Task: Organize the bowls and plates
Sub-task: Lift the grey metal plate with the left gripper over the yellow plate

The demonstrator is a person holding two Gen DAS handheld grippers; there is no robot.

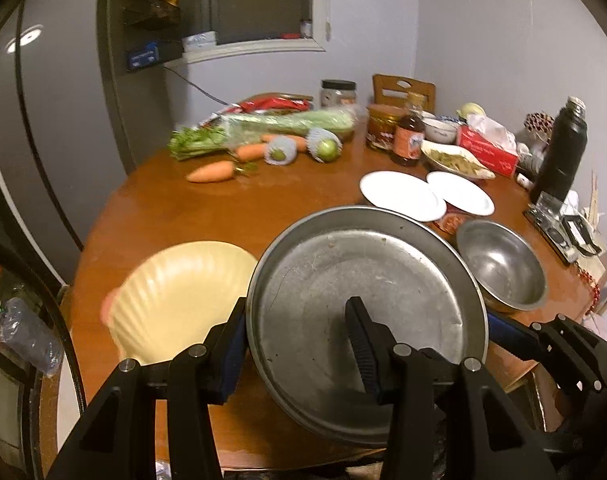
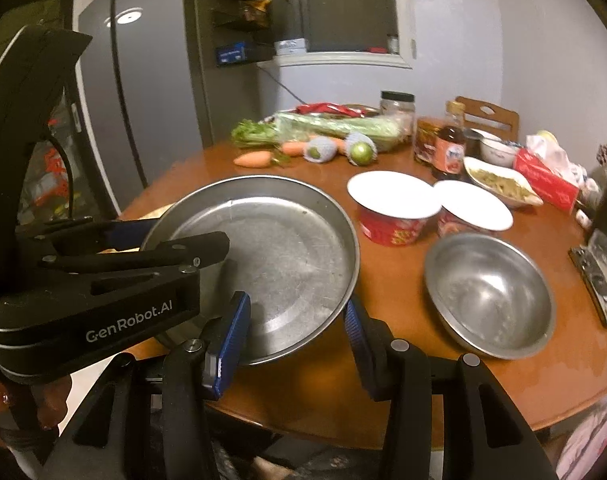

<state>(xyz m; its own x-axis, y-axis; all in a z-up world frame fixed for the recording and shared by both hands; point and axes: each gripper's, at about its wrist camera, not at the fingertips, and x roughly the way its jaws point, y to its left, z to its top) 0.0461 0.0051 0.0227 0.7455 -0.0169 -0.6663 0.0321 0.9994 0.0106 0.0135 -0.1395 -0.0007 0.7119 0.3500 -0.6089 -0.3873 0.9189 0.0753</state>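
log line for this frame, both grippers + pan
left gripper: shut on metal pan rim | right gripper: shut on pan rim | steel bowl: on table

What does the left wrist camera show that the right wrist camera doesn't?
Only the left wrist view shows the pale scalloped plate in full and the black flask. Only the right wrist view shows the red sides of the two noodle cups and the left tongs from outside. Both show the steel pan gripped from either side, the steel bowl and carrots.
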